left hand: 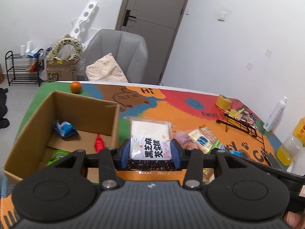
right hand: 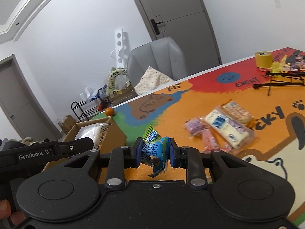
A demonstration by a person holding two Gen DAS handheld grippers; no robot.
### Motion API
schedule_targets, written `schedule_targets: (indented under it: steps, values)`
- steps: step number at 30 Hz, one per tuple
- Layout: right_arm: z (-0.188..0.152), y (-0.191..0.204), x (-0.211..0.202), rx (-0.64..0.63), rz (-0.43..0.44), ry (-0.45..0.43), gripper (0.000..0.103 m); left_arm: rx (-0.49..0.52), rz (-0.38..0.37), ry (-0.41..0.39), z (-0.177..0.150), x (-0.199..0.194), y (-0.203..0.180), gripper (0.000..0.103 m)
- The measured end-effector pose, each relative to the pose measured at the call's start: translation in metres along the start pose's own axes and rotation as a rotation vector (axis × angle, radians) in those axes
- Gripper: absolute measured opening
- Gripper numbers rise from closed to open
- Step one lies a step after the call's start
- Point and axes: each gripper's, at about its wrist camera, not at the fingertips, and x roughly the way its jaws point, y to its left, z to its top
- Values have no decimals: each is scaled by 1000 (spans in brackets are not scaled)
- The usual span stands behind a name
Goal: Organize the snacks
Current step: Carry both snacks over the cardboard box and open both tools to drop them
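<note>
1. While both hands carry loads, the left claw [left hand: 150, 155] is clamped on a clear cake packet [left hand: 149, 139] with black lettering, held lengthwise and raised off the desk [left hand: 171, 112], likely to clear the wall of the cardboard box [left hand: 57, 114].
2. Right claw [right hand: 155, 155] pinches a crumpled blue-green wrapper [right hand: 155, 148], jaws narrow.
3. Box sits at the desk's near left corner; inside lie a blue packet [left hand: 64, 129], a red one [left hand: 99, 143] and something green.
4. Remaining snacks [right hand: 225, 127] lie loose mid-desk, well apart from the box.
5. Left view alone shows the box contents; right view alone shows the left claw from the side, poised at the box rim.
</note>
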Motion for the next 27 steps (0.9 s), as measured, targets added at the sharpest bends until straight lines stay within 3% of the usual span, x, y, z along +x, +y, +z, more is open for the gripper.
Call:
schedule_targets:
  steps: [27]
  values:
    - [2, 77, 51, -108, 86, 72, 26, -183, 119, -5, 2, 6, 107, 44]
